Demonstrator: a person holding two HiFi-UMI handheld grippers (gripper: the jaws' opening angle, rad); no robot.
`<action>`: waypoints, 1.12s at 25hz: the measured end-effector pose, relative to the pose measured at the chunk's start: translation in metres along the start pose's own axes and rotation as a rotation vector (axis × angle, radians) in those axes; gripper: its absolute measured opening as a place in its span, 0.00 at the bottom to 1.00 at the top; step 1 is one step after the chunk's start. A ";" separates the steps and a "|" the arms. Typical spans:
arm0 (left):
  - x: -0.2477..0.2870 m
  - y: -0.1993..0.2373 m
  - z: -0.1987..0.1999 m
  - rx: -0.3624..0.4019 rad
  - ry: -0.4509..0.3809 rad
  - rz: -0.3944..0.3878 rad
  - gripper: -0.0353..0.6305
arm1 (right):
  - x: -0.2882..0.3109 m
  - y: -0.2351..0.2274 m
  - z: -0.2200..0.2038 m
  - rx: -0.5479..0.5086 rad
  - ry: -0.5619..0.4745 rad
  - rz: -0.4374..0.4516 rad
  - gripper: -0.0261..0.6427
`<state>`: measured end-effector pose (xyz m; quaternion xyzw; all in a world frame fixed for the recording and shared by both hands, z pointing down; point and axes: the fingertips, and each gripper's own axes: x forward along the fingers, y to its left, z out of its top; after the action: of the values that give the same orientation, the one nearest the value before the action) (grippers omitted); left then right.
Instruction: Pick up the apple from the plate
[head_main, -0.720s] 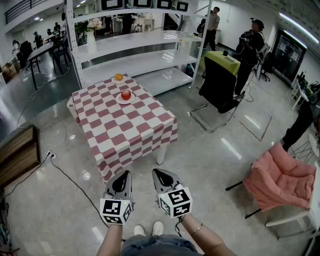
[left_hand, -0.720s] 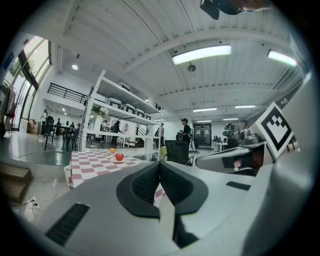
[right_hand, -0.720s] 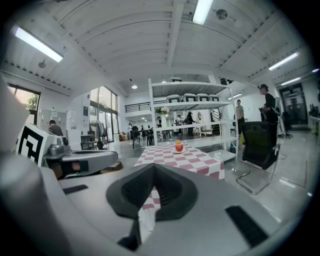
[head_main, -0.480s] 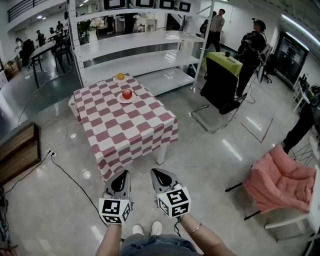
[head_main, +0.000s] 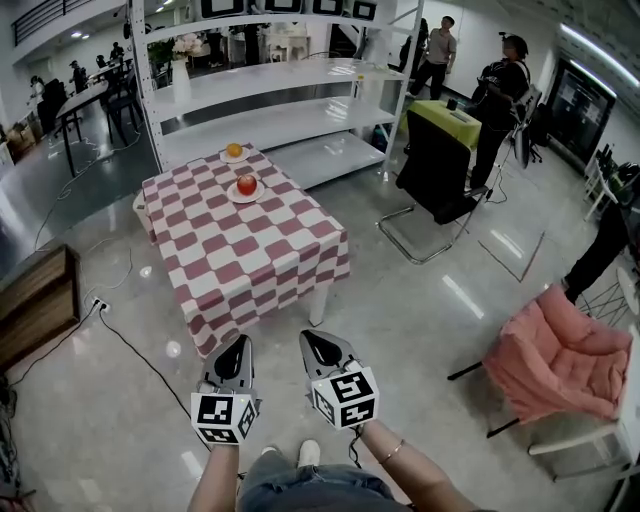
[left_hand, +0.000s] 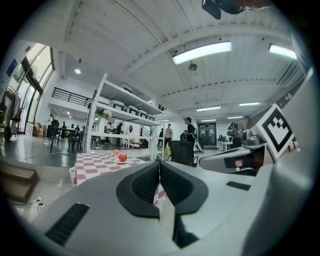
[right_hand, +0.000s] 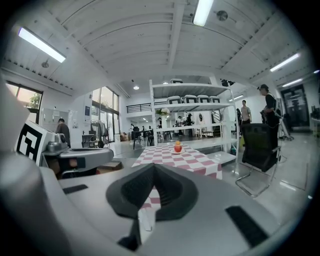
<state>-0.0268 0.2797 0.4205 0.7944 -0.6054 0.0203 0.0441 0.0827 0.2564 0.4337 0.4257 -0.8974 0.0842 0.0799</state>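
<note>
The red apple (head_main: 246, 184) sits on a small white plate (head_main: 243, 196) toward the far end of the red-and-white checkered table (head_main: 250, 260). It is also in the left gripper view as a small apple (left_hand: 122, 158), and in the right gripper view as a distant apple (right_hand: 177, 148). My left gripper (head_main: 238, 346) and right gripper (head_main: 316, 341) are held side by side low over the floor. Both are well short of the table's near edge, and both point toward it. The left gripper (left_hand: 159, 163) and the right gripper (right_hand: 154, 165) each have their pads together with nothing between them.
An orange (head_main: 234, 150) lies on a second plate behind the apple. White shelving (head_main: 280, 110) stands past the table. A black chair (head_main: 436, 170) and a pink chair (head_main: 555, 365) are at the right. At the left are a wooden box (head_main: 35, 310) and a floor cable (head_main: 150, 370). People stand at the back.
The person has taken a step, with one foot now lifted out of sight. Both grippers stay shut and low in front of the body, and the table has shifted slightly left.
</note>
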 end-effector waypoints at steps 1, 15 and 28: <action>0.000 0.000 0.002 0.002 -0.004 0.006 0.08 | -0.002 -0.003 0.001 0.000 -0.001 -0.004 0.05; 0.028 0.008 0.009 0.005 -0.001 0.072 0.08 | 0.003 -0.041 0.007 0.015 -0.002 -0.027 0.05; 0.142 0.062 -0.013 -0.022 0.055 0.038 0.09 | 0.102 -0.101 0.005 0.023 0.055 -0.067 0.05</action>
<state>-0.0486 0.1280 0.4486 0.7815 -0.6190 0.0363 0.0692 0.0969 0.1160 0.4588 0.4538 -0.8791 0.1037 0.1025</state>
